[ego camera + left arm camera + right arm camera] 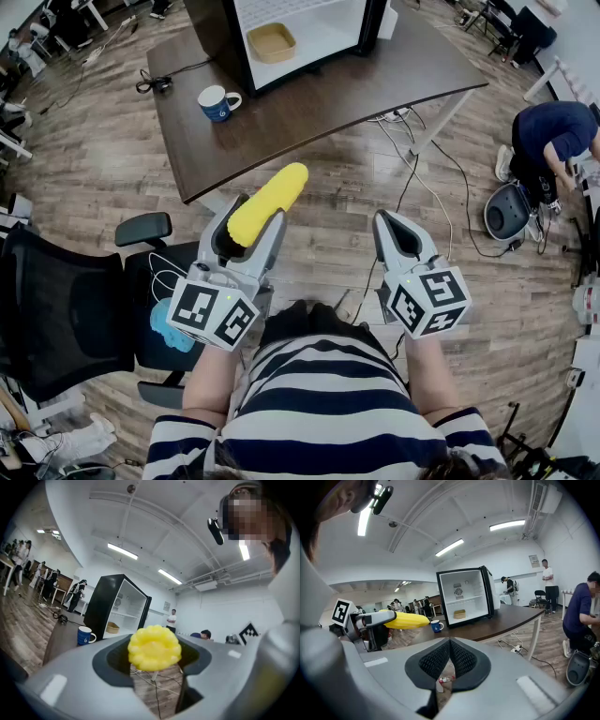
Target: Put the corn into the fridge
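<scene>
A yellow corn cob (269, 202) sticks out forward from my left gripper (246, 228), which is shut on it; in the left gripper view the corn (154, 648) faces me end-on between the jaws. My right gripper (397, 228) is shut with nothing in it, its pads (449, 659) pressed together. The small black fridge (291, 33) stands on the dark table (309, 103) ahead, door open, white inside. The right gripper view shows the fridge (466, 597) and the held corn (407, 619) at the left.
A blue mug (217, 102) stands on the table left of the fridge. A tan tray (271, 42) lies inside the fridge. A black office chair (66, 305) is at my left. Cables (412, 159) run over the wood floor; a crouching person (553, 136) is at the right.
</scene>
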### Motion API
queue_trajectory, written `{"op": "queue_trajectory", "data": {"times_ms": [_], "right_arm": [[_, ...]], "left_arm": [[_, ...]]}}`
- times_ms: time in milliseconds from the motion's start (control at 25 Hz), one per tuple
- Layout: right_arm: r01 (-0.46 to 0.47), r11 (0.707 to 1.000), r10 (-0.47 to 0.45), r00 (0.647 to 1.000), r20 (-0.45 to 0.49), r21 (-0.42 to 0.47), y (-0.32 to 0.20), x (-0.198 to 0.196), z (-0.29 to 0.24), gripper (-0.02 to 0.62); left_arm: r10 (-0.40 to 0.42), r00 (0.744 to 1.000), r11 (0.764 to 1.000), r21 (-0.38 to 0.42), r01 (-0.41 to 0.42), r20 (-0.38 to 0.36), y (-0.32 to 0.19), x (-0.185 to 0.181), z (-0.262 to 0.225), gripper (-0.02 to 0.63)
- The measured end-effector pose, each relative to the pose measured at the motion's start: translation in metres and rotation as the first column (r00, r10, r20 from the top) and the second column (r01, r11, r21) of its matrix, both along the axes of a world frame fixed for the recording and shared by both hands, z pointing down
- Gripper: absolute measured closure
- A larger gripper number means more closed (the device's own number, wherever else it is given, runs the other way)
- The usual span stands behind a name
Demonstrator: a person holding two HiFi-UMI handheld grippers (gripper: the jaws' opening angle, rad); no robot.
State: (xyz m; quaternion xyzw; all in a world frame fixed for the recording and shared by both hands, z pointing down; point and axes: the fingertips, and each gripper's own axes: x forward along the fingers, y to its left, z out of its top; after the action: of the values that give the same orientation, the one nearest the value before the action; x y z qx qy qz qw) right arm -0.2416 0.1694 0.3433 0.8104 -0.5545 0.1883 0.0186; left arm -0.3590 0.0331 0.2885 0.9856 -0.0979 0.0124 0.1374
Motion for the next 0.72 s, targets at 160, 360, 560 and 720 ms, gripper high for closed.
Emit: {"op": "queue_trajectory", "data": {"times_ms": [160,360,560,720], "right_arm": [[0.003,1.0,-0.003,1.0,-0.007,-0.008,-0.001,0.007,0.002,0.603],[-0.004,1.0,0.003,1.0,0.008,0.013,0.001,0.017,0.003,0.603],[-0.006,1.0,0.006,1.0,0.009,-0.001,0.005,0.034,0.008,0.603],[0.006,1.0,-0.005,1.0,0.017,-0.007,0.012,0.049,0.014,0.603]], "left_arm": [[-0.005,1.0,1.0,0.022,0.004,0.016,0.002,0.008,0.001,0.606],[-0.004,1.0,1.0,0.009,0.003,0.02,0.005,0.017,0.005,0.606],[-0.01,1.0,1.0,0.007,0.01,0.024,0.008,0.031,0.008,0.606],[-0.009,1.0,1.0,0.009,0.009,0.029,0.017,0.048,0.01,0.606]]}}
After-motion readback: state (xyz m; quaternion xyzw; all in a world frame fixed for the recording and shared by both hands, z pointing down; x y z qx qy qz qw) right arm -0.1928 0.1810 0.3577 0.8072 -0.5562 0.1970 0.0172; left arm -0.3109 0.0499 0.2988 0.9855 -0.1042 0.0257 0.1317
